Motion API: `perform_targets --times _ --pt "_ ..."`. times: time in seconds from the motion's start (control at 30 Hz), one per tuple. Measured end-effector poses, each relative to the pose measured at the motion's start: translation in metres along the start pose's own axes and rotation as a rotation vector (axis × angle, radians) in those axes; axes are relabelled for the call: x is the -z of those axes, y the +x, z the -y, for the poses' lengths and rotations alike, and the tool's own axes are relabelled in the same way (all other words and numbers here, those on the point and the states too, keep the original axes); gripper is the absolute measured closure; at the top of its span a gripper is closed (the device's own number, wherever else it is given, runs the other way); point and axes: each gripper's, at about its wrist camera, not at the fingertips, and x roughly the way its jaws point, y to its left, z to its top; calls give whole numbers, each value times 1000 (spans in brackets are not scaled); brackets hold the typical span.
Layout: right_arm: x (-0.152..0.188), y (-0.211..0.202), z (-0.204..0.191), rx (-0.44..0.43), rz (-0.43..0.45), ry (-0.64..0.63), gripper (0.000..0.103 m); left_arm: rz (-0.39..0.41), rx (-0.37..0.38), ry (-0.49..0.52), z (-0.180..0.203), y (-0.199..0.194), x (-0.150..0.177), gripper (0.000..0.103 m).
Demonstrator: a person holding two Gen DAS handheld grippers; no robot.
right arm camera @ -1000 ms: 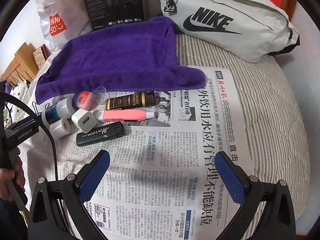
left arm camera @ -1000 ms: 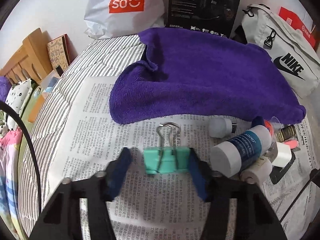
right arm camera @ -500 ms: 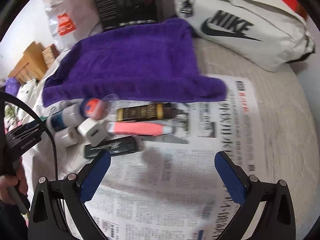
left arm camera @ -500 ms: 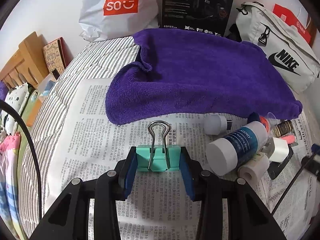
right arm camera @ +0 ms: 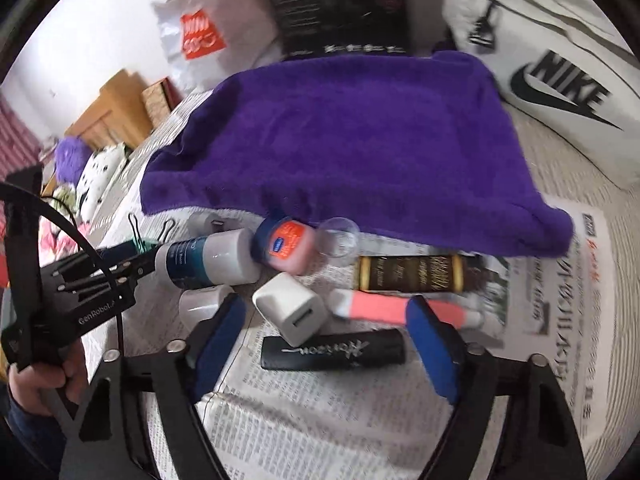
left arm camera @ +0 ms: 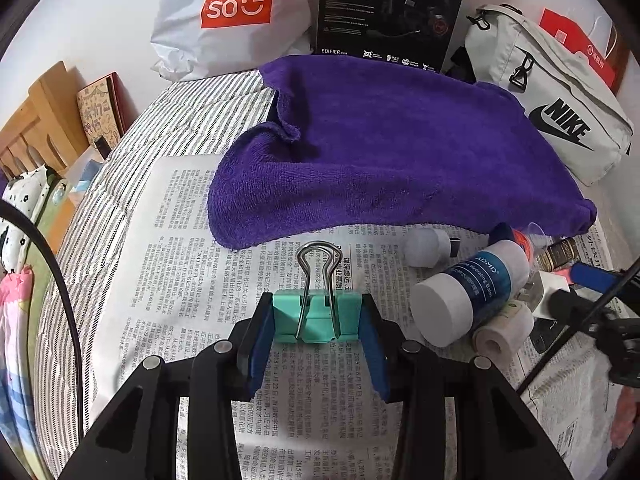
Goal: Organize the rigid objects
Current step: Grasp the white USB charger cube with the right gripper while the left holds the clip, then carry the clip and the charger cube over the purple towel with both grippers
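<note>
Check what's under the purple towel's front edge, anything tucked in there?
The purple towel overlaps the newspaper; the Vaseline jar and clear cap sit right at its hem. Anything further under it is covered and cannot be seen.

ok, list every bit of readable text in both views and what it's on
"MINISO": white shopping bag
"EDIFIER": black box; its small print is unreadable
"NIKE": grey waist bag
"Hydrating Balm": blue-and-white tube
"GenRobot": left gripper body
"Horizon", script: black stick
Newspaper: Chinese print, too small
Brown tube, pink jar: blurred
</note>
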Motion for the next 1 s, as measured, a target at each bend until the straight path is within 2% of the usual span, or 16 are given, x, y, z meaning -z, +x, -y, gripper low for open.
perform_targets --times 0.03,0.2,0.53,0.63,0.7,1.0 --pt "-1 1 -3 11 9 -27 27 0 1 4 0 0 0 64" --pt "-2 2 -15 -25 -1 -100 56 -2 8 14 0 -1 0 64" --pt "2 4 -31 -23 -20 -172 58 1 16 18 -1 -1 0 64" --pt "1 12 -32 -9 -41 -179 64 2 9 23 0 -2 1 64" --pt "2 10 -33 -11 -39 -181 64 3 13 18 0 -2 1 64" --pt "8 -18 -8 15 -10 -101 64 3 13 24 2 -1 0 64"
